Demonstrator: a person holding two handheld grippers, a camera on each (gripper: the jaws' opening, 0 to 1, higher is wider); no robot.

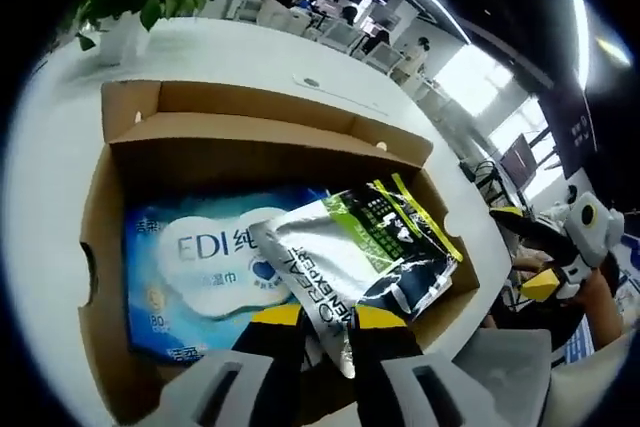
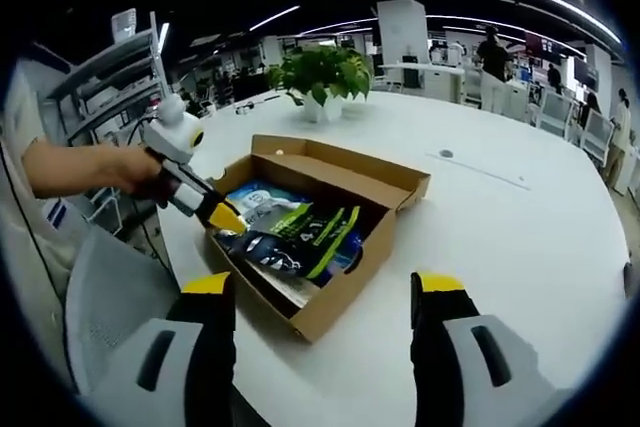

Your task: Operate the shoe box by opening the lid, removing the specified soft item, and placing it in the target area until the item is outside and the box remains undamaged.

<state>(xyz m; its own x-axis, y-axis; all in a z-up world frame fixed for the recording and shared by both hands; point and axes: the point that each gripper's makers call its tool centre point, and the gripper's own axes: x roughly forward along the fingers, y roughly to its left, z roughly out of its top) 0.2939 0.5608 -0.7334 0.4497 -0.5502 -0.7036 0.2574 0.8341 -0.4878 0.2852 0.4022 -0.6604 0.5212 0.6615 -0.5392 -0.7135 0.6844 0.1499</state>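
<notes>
Cardboard shoe box (image 2: 330,237) open; left tongs (image 1: 325,319) pinch crinkly foil pouch (image 1: 365,247) (glossy); right tongs (image 2: 325,292) apart.

Left gripper view peers down into the open box (image 1: 250,137) at close range; right gripper view faces it from farther back.

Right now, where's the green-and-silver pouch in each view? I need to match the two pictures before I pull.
Left gripper view: the pouch lies low and centre-right, in the open box, its near edge between the left tongs.
Right gripper view: the pouch lies left of centre in the box, with the left tongs at its left end.
Shared landmark: the blue wipes pack under it.
</notes>
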